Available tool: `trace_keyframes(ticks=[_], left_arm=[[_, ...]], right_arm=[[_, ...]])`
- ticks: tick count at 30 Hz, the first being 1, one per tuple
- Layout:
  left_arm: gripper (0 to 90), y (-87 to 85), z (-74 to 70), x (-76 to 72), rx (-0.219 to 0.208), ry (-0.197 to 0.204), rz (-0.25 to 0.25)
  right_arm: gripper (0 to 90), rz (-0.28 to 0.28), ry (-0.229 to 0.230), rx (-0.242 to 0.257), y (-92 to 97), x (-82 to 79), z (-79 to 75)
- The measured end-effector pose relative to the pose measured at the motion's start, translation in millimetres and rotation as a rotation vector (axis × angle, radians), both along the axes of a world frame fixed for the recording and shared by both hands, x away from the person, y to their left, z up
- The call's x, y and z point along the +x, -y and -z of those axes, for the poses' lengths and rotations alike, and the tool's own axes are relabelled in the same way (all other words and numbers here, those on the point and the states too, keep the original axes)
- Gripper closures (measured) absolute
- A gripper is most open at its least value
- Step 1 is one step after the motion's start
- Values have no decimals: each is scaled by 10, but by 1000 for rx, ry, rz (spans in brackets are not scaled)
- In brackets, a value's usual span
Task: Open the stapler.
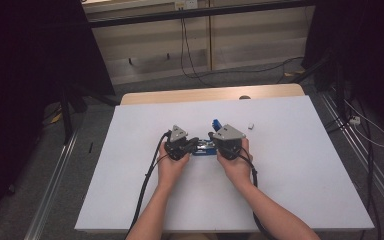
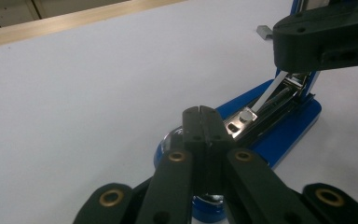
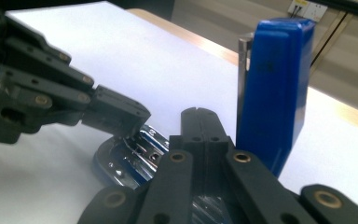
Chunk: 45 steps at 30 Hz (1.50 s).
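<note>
A blue stapler (image 1: 206,148) lies open in the middle of the white table top (image 1: 290,175). Its blue top cover (image 3: 272,93) stands upright, and the shiny metal magazine (image 2: 261,105) and base plate (image 3: 135,154) are bared. My left gripper (image 2: 200,122) is shut, its tips resting over the front end of the stapler's base with nothing between them. My right gripper (image 3: 199,122) is also shut, its tips low over the metal magazine, just beside the upright cover. The two grippers (image 1: 195,144) (image 1: 214,143) face each other across the stapler, a hand behind each.
A small grey-white block (image 1: 250,126) lies on the table just beyond and right of the stapler, also seen as a block (image 2: 263,31). A wooden strip (image 1: 205,94) runs along the table's far edge. Cables trail from both grippers toward the near edge.
</note>
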<state>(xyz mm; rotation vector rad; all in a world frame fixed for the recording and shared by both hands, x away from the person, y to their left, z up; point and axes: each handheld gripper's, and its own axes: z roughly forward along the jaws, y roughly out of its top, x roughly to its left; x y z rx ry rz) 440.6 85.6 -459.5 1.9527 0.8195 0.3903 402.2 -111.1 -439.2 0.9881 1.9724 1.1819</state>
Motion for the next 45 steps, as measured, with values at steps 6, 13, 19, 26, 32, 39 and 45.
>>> trace_keyframes(ticks=[6,13,19,26,32,39,45], left_arm=[[900,0,1,0,1,3,4],[900,-2,3,1,-5,-3,2],[900,-7,6,2,-11,-4,6],[900,-9,7,1,-11,-4,6],[900,-11,7,4,-15,-9,7],[900,-14,6,9,-16,-12,9],[900,-10,5,1,-7,-2,11]], right_arm=[[900,32,-1,-4,86,1,-56],[900,42,2,-22,153,-10,-49],[900,60,-23,20,337,-1,-28],[900,50,-19,-1,338,2,-30],[900,41,-18,-9,339,2,-21],[900,41,-24,-17,383,4,10],[900,96,-68,27,612,34,154]])
